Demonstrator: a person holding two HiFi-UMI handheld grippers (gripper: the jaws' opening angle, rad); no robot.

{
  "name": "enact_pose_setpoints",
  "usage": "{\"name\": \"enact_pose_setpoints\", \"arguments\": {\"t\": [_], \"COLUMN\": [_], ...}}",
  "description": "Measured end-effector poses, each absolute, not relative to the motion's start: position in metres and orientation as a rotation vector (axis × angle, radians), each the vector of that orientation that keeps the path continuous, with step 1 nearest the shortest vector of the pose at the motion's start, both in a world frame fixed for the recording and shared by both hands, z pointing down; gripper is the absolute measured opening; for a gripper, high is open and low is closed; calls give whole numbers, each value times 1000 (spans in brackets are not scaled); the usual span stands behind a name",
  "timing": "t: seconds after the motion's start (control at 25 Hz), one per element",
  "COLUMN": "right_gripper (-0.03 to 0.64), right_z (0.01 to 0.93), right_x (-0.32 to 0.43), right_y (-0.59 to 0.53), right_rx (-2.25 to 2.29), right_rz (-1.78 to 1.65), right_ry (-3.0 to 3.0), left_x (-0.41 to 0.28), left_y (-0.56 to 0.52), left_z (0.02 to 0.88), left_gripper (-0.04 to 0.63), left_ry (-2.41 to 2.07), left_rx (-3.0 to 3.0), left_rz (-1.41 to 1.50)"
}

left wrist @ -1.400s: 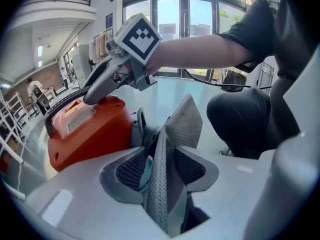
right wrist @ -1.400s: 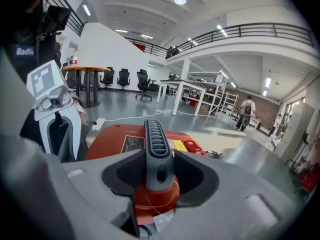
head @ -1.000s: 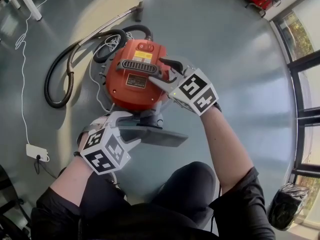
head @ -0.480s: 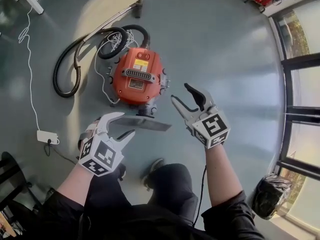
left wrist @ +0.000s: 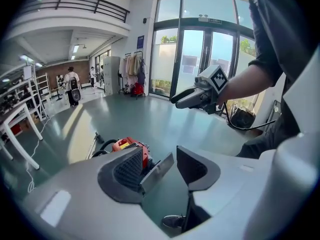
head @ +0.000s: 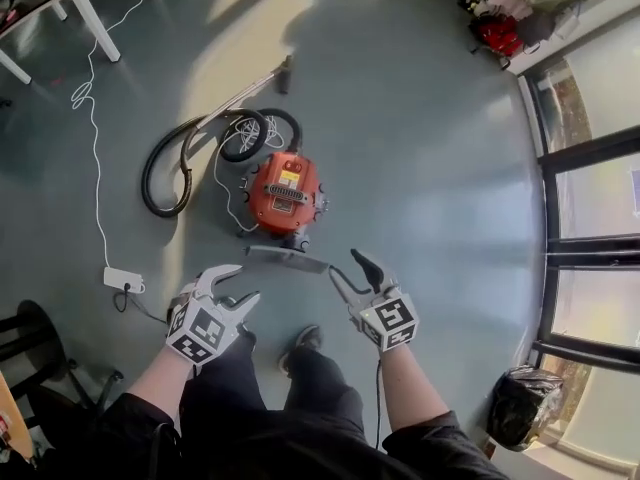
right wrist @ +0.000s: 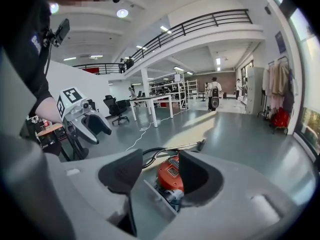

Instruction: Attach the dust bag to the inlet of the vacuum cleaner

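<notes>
Floor (head: 430, 148), vacuum cleaner (head: 283, 192) farther below, left tool (head: 243, 282), right tool (head: 346, 265) raised, closing empty

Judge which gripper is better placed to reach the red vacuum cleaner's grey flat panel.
Right, probably: the right gripper shows nearer the grey flat panel than the left gripper. Both are empty, jaws closing.

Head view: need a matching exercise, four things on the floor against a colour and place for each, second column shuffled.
Things:
1. vacuum
2. hose
3. power strip
4. bag

Colour and place:
A. black, bottom right corner by the window
B. orange, middle of the floor
C. white, small box on the floor at left
D. black, looped beside the vacuum

Pairs: 1-B, 2-D, 3-C, 4-A
</notes>
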State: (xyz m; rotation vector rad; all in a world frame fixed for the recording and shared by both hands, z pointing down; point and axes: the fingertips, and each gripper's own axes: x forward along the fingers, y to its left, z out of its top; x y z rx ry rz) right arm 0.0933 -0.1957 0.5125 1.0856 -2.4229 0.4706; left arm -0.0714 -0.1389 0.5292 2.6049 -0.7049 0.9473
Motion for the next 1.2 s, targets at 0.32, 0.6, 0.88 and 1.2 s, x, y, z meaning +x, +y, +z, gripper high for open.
{"name": "enact_pose_setpoints", "arguments": {"t": [0.32, 0.6, 0.88, 1.2], "right_gripper": [204, 204, 204, 173], "right_z": [449, 400, 372, 346], "right_x": [67, 38, 49, 78], "right_y": [-159, -112, -57, 24], "right_rx": [1102, 1076, 961, 805], "right_rz": [498, 476, 491, 583], "right_ry": [-2380, -2433, -2606, -2756], "left_x": [-87, -108, -84, -38], "left_y": [-113, -88, -32, 45], "left_z": [457, 411, 364, 321], "left_gripper": [235, 232, 232, 224], "left_ry": [-684, -736, -919, -1019], "left_rx": [2616, 2667, 2639, 2573], "left_rz": [904, 906, 823, 715]}}
